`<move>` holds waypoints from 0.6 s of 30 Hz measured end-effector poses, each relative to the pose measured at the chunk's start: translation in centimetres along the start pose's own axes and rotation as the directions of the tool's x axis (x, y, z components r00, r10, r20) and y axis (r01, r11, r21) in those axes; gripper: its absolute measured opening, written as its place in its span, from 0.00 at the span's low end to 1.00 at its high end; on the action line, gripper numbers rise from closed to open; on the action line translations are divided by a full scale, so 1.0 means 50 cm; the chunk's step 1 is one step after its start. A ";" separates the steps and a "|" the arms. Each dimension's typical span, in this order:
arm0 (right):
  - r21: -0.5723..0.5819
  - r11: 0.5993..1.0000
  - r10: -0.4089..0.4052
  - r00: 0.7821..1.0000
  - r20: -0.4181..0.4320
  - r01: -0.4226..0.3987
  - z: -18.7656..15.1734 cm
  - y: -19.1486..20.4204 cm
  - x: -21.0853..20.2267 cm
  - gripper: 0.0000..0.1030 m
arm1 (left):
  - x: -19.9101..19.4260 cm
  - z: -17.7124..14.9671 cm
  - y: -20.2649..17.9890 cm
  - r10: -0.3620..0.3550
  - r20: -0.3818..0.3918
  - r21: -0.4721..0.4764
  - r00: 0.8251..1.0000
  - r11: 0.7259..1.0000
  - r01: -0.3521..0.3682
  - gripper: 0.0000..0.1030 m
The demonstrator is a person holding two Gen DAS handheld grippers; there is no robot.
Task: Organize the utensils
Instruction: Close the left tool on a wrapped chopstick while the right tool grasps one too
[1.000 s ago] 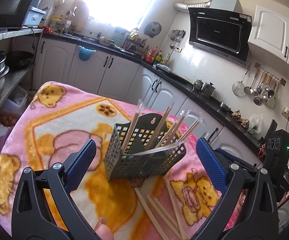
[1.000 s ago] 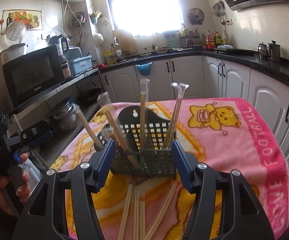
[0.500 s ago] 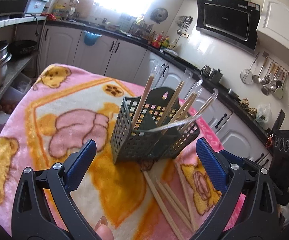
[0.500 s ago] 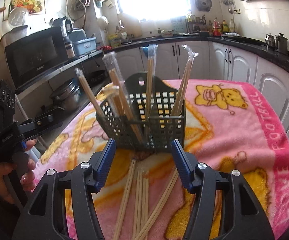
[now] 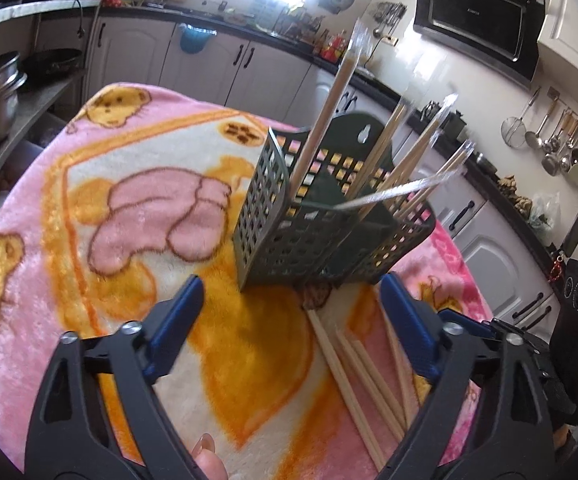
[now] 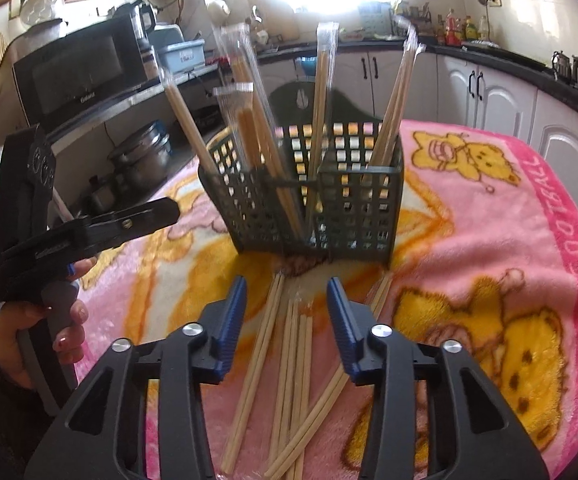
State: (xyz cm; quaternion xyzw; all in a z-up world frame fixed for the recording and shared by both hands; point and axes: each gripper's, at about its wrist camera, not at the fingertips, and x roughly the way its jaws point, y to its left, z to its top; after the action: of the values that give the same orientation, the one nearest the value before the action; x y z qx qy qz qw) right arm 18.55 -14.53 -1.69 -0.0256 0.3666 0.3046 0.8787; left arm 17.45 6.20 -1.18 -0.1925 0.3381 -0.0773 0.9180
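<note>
Wooden chopsticks [image 6: 289, 364] loose, one basket [image 6: 329, 208]

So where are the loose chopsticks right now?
The loose chopsticks lie flat on the pink blanket, just in front of the green basket; in the right wrist view they run between the right gripper's closing jaws.

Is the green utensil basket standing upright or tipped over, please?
Upright: the basket rests base-down on the blanket, wrapped chopsticks sticking up from it.
</note>
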 end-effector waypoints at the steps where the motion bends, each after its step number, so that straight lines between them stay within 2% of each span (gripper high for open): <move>1: -0.002 1.000 0.002 1.000 -0.011 -0.002 -0.003 -0.001 0.006 0.31 | 0.006 -0.002 0.000 -0.001 -0.010 -0.001 1.000 1.000 0.001 0.66; 5: -0.008 1.000 0.005 0.998 -0.056 -0.005 -0.012 -0.003 0.032 0.25 | 0.036 -0.012 0.002 -0.012 -0.059 -0.010 0.998 1.000 0.012 0.50; 7: -0.008 1.000 0.003 0.997 -0.076 -0.003 -0.016 -0.004 0.045 0.24 | 0.051 -0.018 0.000 -0.016 -0.082 -0.009 0.996 1.000 0.016 0.38; 9: -0.005 1.000 -0.002 0.995 -0.099 0.002 -0.019 -0.007 0.060 0.24 | 0.065 -0.022 0.000 -0.019 -0.101 -0.009 0.995 1.000 0.018 0.33; 13: -0.007 1.000 -0.009 0.990 -0.138 0.009 -0.023 -0.012 0.088 0.23 | 0.093 -0.029 -0.003 -0.023 -0.137 -0.011 0.990 1.000 0.022 0.26; 18: -0.013 1.000 -0.013 0.985 -0.170 0.011 -0.021 -0.016 0.118 0.23 | 0.126 -0.028 -0.010 -0.030 -0.172 -0.010 0.985 1.000 0.029 0.26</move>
State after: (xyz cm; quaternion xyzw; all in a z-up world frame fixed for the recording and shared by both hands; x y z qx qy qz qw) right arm 21.53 -12.41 -6.47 -0.0590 0.4383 0.2980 0.8460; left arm 21.30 3.62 -5.67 -0.1933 0.4133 -0.1059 0.8835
